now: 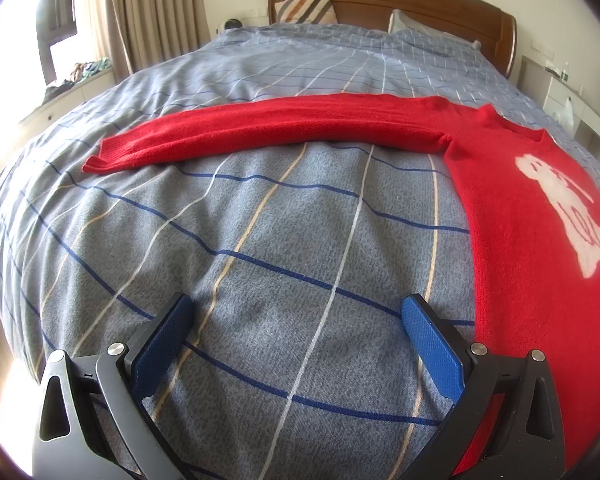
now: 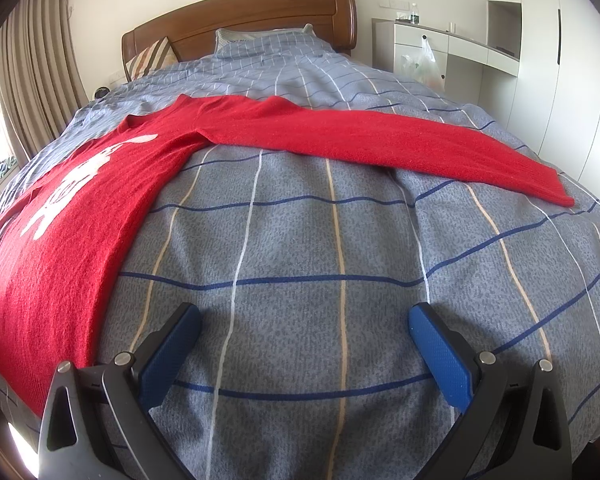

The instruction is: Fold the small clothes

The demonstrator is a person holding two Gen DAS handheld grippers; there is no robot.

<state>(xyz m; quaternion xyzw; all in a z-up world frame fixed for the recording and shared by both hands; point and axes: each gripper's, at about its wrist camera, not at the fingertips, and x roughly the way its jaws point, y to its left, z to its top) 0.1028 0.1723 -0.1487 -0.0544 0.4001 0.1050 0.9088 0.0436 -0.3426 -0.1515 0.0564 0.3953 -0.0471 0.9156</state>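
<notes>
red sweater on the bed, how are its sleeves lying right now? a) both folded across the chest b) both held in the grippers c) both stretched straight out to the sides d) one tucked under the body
c: the red sweater lies flat on the bed cover with one sleeve stretched out left and the other sleeve stretched out right, while the left gripper and right gripper are open and empty.

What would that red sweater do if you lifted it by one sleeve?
The red knit sweater lies limp, following the bedspread, so it would probably droop and trail. Its fuzzy knit looks grippy rather than slippery. The long sleeve would likely stretch and sag first.
</notes>
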